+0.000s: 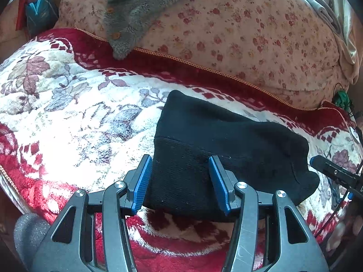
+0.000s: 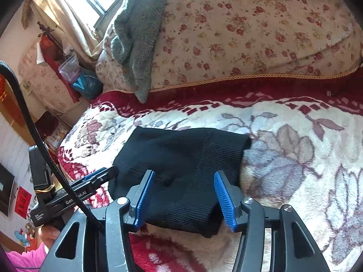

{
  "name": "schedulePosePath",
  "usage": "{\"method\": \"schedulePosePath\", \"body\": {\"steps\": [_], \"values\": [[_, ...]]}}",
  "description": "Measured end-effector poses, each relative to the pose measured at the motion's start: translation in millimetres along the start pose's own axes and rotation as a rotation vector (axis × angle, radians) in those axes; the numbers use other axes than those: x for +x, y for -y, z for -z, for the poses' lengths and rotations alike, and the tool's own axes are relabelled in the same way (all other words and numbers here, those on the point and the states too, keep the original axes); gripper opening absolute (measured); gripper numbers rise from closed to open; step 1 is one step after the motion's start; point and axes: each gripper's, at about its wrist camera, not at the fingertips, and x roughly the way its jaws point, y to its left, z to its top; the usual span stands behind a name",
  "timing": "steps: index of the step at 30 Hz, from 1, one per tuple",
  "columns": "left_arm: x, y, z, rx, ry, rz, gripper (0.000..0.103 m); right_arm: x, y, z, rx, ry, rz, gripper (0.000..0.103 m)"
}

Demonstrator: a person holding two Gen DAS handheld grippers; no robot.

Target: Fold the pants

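Observation:
The black knit pants (image 1: 217, 145) lie folded into a compact bundle on the red and white floral blanket (image 1: 68, 117). My left gripper (image 1: 180, 176) is open, its blue pads either side of the bundle's near ribbed edge, just above it. In the right wrist view the pants (image 2: 181, 158) show as the same folded bundle. My right gripper (image 2: 185, 192) is open over the near ribbed part, holding nothing. The right gripper's tip shows at the right edge of the left view (image 1: 329, 170). The left gripper shows at the left of the right view (image 2: 90, 181).
A rose-print quilt (image 1: 238, 34) is heaped behind the blanket, with a grey fleece garment (image 1: 127, 15) draped over it. The bed's edge drops away on the left (image 2: 68, 158), beside a window with curtains (image 2: 74, 18) and bags (image 2: 86, 83).

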Motion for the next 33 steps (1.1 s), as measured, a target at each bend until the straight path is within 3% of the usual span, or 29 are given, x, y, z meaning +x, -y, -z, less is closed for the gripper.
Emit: {"method": "schedulePosePath", "body": {"steps": [12, 15, 19, 22, 25, 30, 33], "values": [[4, -3, -2, -0.003, -0.005, -0.003, 0.052, -4, -2, -1, 0.016, 0.008, -0.007, 0.054], [7, -6, -4, -0.011, -0.010, 0.001, 0.058, -1, -7, -1, -0.008, -0.005, 0.004, 0.054], [11, -22, -11, -0.041, -0.033, 0.082, 0.062, 1, 6, 4, 0.021, -0.016, 0.019, 0.054], [18, -29, -14, -0.036, -0.058, 0.146, 0.067, 7, 24, 10, 0.082, -0.040, 0.014, 0.072], [31, -40, -16, -0.068, -0.095, 0.203, 0.072, 18, 43, 16, 0.186, -0.056, -0.085, 0.073], [54, -50, -21, -0.130, -0.154, 0.300, 0.076, 43, 49, 21, 0.251, -0.100, -0.203, 0.073], [67, -51, -22, -0.159, -0.174, 0.339, 0.083, 55, 50, 22, 0.253, -0.100, -0.207, 0.075]]}}
